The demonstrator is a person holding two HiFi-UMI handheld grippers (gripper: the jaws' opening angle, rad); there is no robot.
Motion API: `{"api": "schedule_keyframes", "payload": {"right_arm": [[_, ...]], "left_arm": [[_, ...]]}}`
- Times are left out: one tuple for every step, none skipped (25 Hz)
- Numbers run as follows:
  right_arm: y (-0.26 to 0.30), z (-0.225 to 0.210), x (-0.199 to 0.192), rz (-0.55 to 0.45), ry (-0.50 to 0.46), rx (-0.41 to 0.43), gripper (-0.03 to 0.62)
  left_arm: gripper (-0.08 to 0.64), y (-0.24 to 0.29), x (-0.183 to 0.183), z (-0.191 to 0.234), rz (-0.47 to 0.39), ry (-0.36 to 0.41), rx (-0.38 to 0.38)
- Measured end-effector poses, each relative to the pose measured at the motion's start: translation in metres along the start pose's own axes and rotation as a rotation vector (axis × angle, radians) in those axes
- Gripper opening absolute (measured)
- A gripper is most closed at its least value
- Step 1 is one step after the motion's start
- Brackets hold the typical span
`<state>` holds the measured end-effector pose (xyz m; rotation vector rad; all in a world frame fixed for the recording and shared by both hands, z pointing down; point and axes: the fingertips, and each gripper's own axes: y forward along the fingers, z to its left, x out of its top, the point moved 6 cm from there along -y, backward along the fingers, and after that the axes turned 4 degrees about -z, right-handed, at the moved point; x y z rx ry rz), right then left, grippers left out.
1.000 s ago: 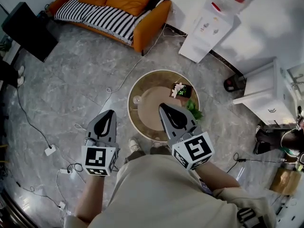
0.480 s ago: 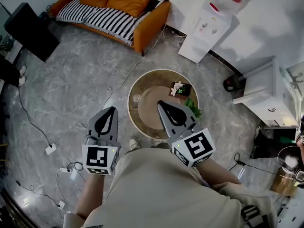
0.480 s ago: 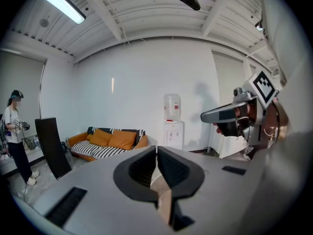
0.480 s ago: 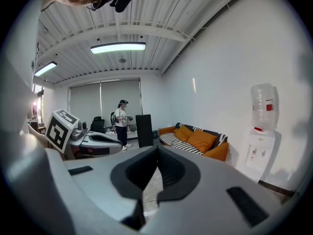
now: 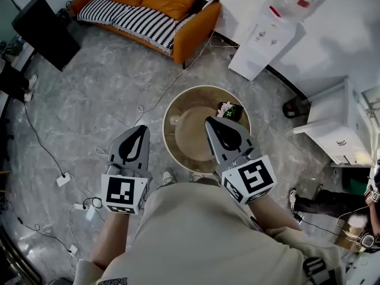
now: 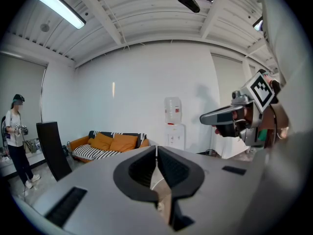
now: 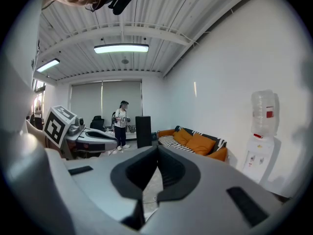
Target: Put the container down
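Note:
In the head view a small clear container (image 5: 173, 121) stands on the left part of the round brown table (image 5: 178, 103), with no gripper touching it. My left gripper (image 5: 141, 129) hangs over the floor to the left of the table, shut and empty; its own view shows the jaws (image 6: 156, 149) meeting at the tip. My right gripper (image 5: 209, 122) hovers over the table's middle, right of the container, shut with nothing in it (image 7: 157, 148). A dark box with white flowers (image 5: 228, 111) sits at the table's far right.
An orange sofa with a striped blanket (image 5: 160, 13) stands at the back. A water dispenser (image 5: 264, 37) and a white cabinet (image 5: 332, 123) are on the right. Cables and a power strip (image 5: 62, 179) lie on the floor at left. A person (image 6: 15, 136) stands by a black panel (image 6: 51, 148).
Both grippers stay shut and empty and have drifted slightly right in the view. The right gripper now covers the green leaves at the table's right side. The container has not moved.

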<state>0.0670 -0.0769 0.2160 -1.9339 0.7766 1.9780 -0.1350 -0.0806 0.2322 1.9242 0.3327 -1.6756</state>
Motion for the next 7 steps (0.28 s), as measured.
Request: {"api": "schedule_keyframes", "payload": {"right_arm": [[0.0000,-0.0002,0.0008,-0.001,-0.002,-0.002,-0.003],[-0.0003,-0.0007,0.0016,-0.001,-0.003,-0.004,-0.003],[-0.0010,-0.0014,0.0023,-0.002,-0.002,-0.007,-0.003],[-0.0019,-0.0025,0.0031,-0.003,-0.001,-0.011,-0.003],[-0.0028,-0.0035,0.0038,-0.004,-0.001,-0.015,-0.003],[-0.0036,-0.0046,0.0045,-0.005,-0.001,-0.018,-0.003],[-0.0044,-0.0057,0.0051,-0.007,-0.001,-0.021,-0.003]], "left_arm": [[0.014,-0.0009,0.0010,0.0008,-0.003,0.001,0.002],[0.014,-0.0018,0.0023,0.0014,-0.006,0.001,0.005],[0.014,-0.0027,0.0036,0.0015,-0.011,0.001,0.007],[0.014,-0.0035,0.0051,0.0014,-0.016,0.001,0.009],[0.014,-0.0044,0.0066,0.0013,-0.020,0.002,0.011],[0.014,-0.0053,0.0082,0.0013,-0.024,0.004,0.013],[0.014,-0.0062,0.0099,0.0013,-0.028,0.006,0.016]]}}
